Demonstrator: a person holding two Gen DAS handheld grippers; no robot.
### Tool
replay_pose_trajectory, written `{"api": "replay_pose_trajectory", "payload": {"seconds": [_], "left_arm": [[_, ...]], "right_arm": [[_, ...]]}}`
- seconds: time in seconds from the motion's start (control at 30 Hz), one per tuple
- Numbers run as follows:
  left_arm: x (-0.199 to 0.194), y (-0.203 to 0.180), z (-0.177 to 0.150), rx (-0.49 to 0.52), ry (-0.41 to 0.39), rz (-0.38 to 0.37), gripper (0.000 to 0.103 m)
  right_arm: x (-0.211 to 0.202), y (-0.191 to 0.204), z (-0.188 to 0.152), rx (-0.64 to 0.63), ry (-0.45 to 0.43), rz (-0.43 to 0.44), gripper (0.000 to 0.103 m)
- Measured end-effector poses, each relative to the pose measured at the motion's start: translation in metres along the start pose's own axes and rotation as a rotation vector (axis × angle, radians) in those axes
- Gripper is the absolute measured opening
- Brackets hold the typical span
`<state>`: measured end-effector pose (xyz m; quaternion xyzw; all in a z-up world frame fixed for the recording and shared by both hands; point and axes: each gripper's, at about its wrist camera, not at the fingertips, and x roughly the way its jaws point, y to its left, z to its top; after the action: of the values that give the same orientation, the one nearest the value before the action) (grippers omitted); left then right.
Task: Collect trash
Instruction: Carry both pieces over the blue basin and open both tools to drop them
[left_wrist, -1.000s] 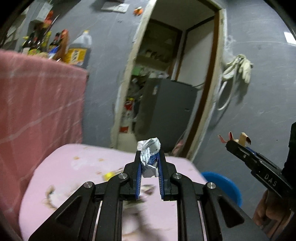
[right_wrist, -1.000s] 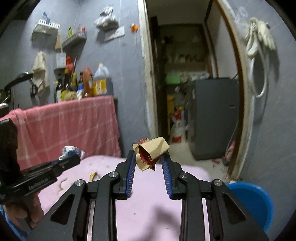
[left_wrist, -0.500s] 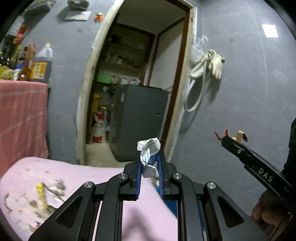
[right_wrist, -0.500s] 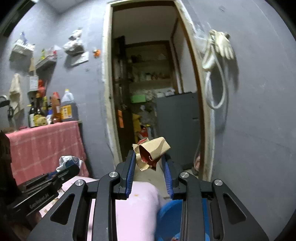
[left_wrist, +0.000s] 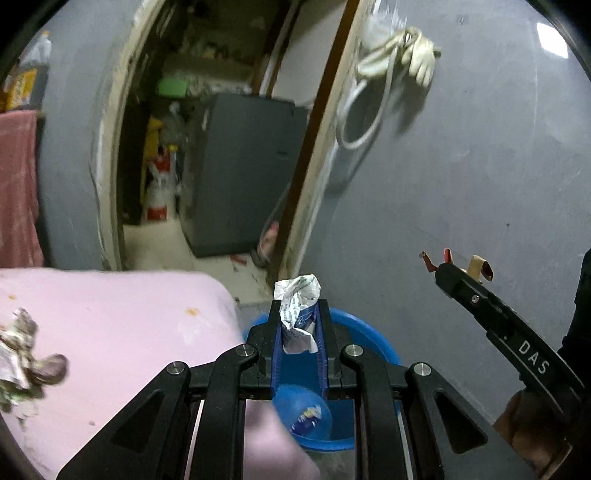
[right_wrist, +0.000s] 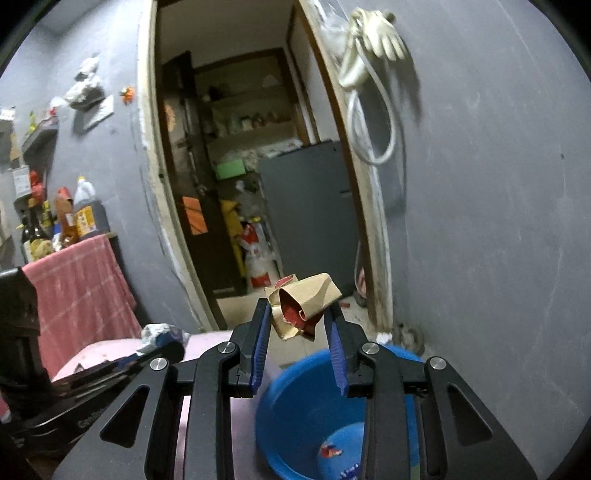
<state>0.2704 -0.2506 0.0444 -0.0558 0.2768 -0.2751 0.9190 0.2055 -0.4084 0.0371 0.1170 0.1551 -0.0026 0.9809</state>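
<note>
Pinched tight between the blue pads of the left gripper: a crumpled white printed paper, poking up at 12 o'clock from the jaws, directly above the blue bin beside the pink table. At 3 o'clock, the right gripper with scraps at its tip; at 9 o'clock, more litter waiting on the tabletop. From the right wrist: jaws set wider, clamped on a brown paper wad with red inside, held only near the fingertips, with the bin's blue rim at 6 o'clock and the left gripper's load at 9 o'clock. Likely risks: wad slipping from that shallow grip short of the bin; paper released too near the rim, landing on the floor or table edge.
</note>
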Motion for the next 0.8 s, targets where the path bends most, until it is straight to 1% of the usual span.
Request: {"api": "replay_pose_trajectory", "payload": {"seconds": [0.2, 0.37, 0.53, 0.57, 0.6, 0.67, 0.7, 0.8], "left_arm": [[0.028, -0.013, -0.009, 0.020, 0.056, -0.009, 0.013], [0.047, -0.012, -0.017, 0.007, 0.101, -0.012, 0.014], [0.063, -0.009, -0.022, -0.014, 0.153, -0.020, 0.018], [0.065, -0.008, -0.024, -0.020, 0.157, -0.020, 0.020], [0.066, -0.008, -0.026, -0.027, 0.160, -0.017, 0.025], [0.067, -0.005, -0.027, -0.043, 0.159, -0.018, 0.032], [0.067, -0.003, -0.027, -0.050, 0.157, -0.018, 0.032], [0.065, -0.002, -0.026, -0.057, 0.155, -0.009, 0.033]], "right_arm": [[0.011, -0.022, -0.012, 0.035, 0.056, -0.022, 0.029], [0.019, -0.033, -0.020, 0.058, 0.097, -0.033, 0.029], [0.024, -0.039, -0.023, 0.072, 0.116, -0.047, 0.030], [0.024, -0.041, -0.024, 0.074, 0.119, -0.052, 0.030], [0.025, -0.043, -0.024, 0.077, 0.121, -0.054, 0.030], [0.025, -0.047, -0.025, 0.088, 0.125, -0.058, 0.030], [0.025, -0.047, -0.025, 0.091, 0.126, -0.058, 0.031], [0.026, -0.049, -0.026, 0.100, 0.128, -0.060, 0.038]]}}
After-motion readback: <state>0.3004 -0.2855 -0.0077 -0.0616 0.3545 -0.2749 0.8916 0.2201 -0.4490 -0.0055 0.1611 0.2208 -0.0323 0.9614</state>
